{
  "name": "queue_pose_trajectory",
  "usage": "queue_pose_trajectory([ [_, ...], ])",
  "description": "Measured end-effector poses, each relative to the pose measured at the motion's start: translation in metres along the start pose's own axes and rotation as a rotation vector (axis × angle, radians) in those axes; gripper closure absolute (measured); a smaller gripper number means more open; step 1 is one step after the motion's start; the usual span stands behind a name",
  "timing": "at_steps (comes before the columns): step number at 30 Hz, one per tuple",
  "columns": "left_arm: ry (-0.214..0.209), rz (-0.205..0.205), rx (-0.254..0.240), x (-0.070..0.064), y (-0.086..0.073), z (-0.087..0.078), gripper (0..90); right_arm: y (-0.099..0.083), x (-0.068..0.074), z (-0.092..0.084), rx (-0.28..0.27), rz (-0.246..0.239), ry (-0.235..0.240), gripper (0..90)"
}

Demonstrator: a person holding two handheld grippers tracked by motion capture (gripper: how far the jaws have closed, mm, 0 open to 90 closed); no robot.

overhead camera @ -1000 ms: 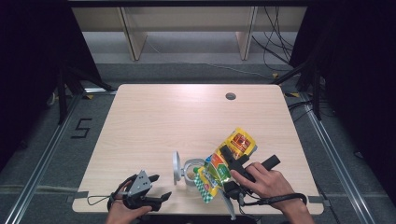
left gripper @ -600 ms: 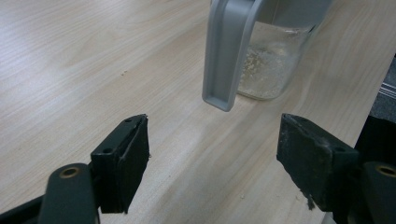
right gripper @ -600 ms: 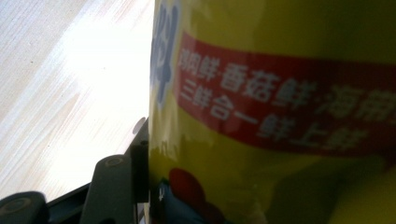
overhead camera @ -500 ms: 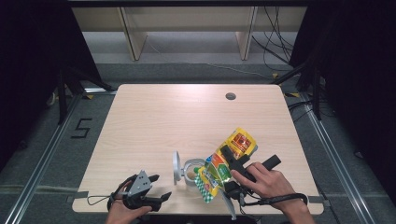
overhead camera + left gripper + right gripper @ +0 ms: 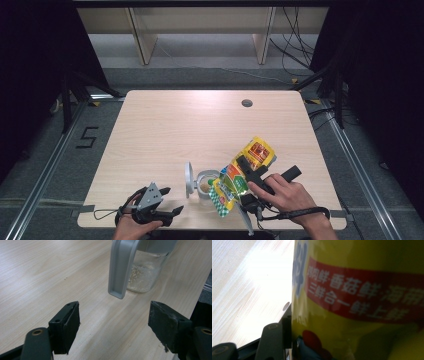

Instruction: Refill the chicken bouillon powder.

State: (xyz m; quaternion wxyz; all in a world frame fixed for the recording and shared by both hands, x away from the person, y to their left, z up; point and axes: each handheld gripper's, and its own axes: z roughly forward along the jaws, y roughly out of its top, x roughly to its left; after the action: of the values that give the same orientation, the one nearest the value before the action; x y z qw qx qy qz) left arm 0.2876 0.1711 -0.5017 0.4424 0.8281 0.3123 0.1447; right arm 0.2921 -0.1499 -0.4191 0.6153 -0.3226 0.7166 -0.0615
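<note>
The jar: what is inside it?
The jar holds a thin layer of pale granules at its bottom. In the high view, the yellow bag tilts over its mouth, covering part of the inside.

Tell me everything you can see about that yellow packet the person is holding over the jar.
The yellow packet is a glossy plastic pouch with a red band of white Chinese characters, blue lettering and colourful pictures. It is tilted, its lower end pointing down at the open mouth of the clear jar near the table's front edge. The right gripper clamps it across its middle, one black jaw pressed against its side. Whether anything is pouring out cannot be told.
</note>
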Motion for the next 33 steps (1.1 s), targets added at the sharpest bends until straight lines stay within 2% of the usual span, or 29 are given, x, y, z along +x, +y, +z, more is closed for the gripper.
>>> queue_pose_trajectory([
  [3, 0.008, 0.002, 0.0, 0.0002, -0.0003, 0.0004, 25.3, -0.0001, -0.0009, -0.0003, 0.004, -0.001, 0.004, 44.5],
  [5, 0.0, 0.022, 0.0, 0.0021, 0.0002, 0.0006, 25.2, 0.0, -0.0017, -0.0009, 0.007, -0.003, 0.004, 44.5],
  [8, 0.011, 0.002, 0.003, 0.0006, -0.0002, 0.0001, 25.2, 0.0007, -0.0017, -0.0011, 0.001, -0.006, 0.003, 44.5],
  [13, 0.01, 0.003, 0.001, 0.0002, -0.0004, 0.0003, 25.4, 0.0044, -0.0016, -0.002, 0.007, -0.023, -0.017, 44.7],
  [17, 0.008, -0.003, -0.002, 0.0005, -0.0005, 0.0001, 25.4, 0.0073, -0.0018, -0.0014, -0.011, -0.004, -0.018, 44.7],
  [18, 0.002, 0.019, 0.011, 0.0019, 0.0002, -0.0011, 25.4, 0.0081, -0.0018, -0.0004, -0.013, -0.003, -0.008, 44.7],
  [20, 0.004, 0.019, 0.002, 0.001, 0.0002, -0.0005, 25.4, 0.0075, -0.0018, -0.0011, -0.01, -0.004, -0.019, 44.8],
  [21, 0.01, 0.003, -0.002, -0.0002, -0.0002, 0.0001, 25.4, 0.0072, -0.0024, -0.0016, -0.007, -0.004, -0.015, 44.7],
  [23, 0.012, 0.007, 0.003, 0.0004, -0.0001, 0.0003, 25.5, 0.0069, -0.0031, -0.0021, -0.007, -0.012, -0.012, 44.7],
  [24, 0.009, 0.039, 0.014, 0.0031, 0.0004, -0.0002, 25.4, 0.0059, -0.0038, -0.0022, -0.007, -0.008, -0.014, 44.8],
  [25, 0.009, 0.039, 0.014, 0.0031, 0.0004, -0.0002, 25.4, 0.0059, -0.0038, -0.0022, -0.007, -0.008, -0.014, 44.8],
  [26, 0.005, 0.014, 0.0, 0.0016, -0.0002, 0.0004, 25.4, 0.0057, -0.0031, -0.0017, -0.004, -0.01, -0.013, 44.8],
  [28, 0.011, -0.002, 0.001, 0.0004, -0.0005, 0.0001, 25.4, 0.0053, -0.0018, -0.0012, -0.006, -0.006, -0.005, 44.8],
  [30, 0.015, 0.02, 0.005, 0.0013, 0.0, -0.0003, 25.4, 0.0048, -0.0011, -0.0013, -0.006, -0.005, -0.006, 44.8],
  [32, 0.013, 0.007, 0.007, 0.001, -0.0002, 0.0001, 25.4, 0.0041, -0.0022, -0.0017, -0.005, -0.01, -0.011, 44.8],
  [33, 0.008, 0.0, -0.003, 0.0007, -0.0003, 0.0007, 25.4, 0.0035, -0.0005, -0.0027, 0.008, 0.02, -0.006, 44.7],
])
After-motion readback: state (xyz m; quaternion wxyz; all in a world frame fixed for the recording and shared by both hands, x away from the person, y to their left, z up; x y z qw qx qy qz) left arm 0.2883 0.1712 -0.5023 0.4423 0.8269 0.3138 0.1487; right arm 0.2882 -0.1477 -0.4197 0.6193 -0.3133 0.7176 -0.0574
